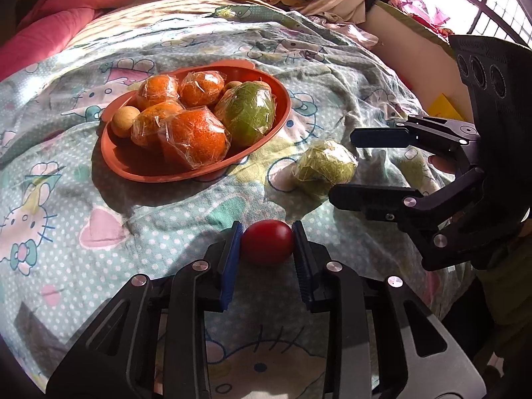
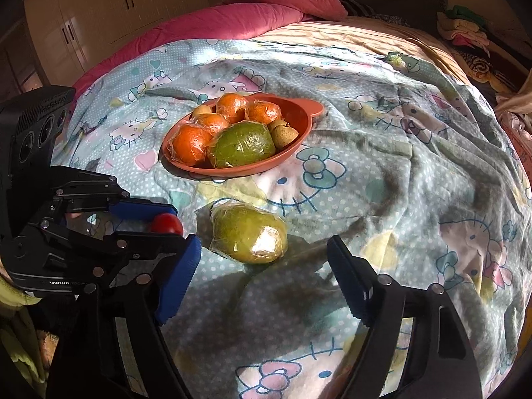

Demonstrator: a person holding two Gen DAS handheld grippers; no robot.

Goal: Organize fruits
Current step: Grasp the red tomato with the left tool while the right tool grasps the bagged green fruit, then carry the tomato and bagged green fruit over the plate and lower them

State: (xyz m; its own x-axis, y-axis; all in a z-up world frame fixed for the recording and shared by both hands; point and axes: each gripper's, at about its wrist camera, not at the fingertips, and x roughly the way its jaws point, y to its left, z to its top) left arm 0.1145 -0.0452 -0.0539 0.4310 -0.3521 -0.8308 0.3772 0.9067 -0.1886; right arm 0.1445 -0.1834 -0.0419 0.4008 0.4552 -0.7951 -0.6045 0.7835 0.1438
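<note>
- Red and small, the tomato-like fruit (image 1: 267,241) sits low in the centre of your left wrist view, and your left gripper (image 1: 267,242) is clenched on it, both blue pads touching its sides.
- Your right gripper (image 2: 264,262) stands released, its fingers either side of the wrapped green fruit (image 2: 249,234) on the patterned blanket (image 2: 399,166), pads apart from it.
- The orange bowl (image 1: 133,163), upper left of centre in the left view, holds wrapped oranges (image 1: 194,138), a green fruit (image 1: 247,113) and small tan ones.
</note>
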